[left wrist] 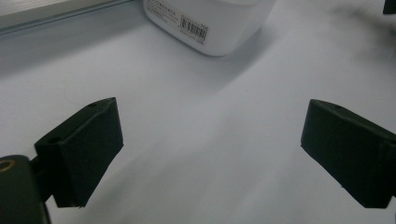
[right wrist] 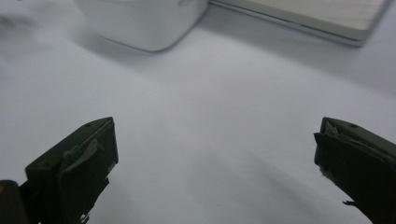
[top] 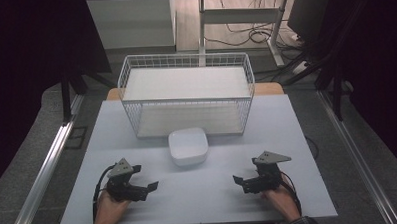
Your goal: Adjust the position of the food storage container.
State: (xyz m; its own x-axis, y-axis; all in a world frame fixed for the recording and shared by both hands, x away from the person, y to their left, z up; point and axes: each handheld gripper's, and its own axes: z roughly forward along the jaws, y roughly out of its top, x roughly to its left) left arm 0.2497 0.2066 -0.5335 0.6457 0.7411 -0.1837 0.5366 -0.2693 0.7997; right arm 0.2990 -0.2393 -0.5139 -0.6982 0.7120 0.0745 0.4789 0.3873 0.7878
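Nearest the camera, the left gripper [top: 145, 188] and right gripper [top: 242, 182] are resting wide apart, empty, flanking the rounded white plastic box [top: 188, 146], whose label is showing blurred.

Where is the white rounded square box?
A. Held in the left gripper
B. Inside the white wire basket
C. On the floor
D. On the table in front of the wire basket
D: the white rounded square box sits on the pale table just in front of the white wire basket, outside its wall, and both the left gripper and the right gripper are open and apart from it.
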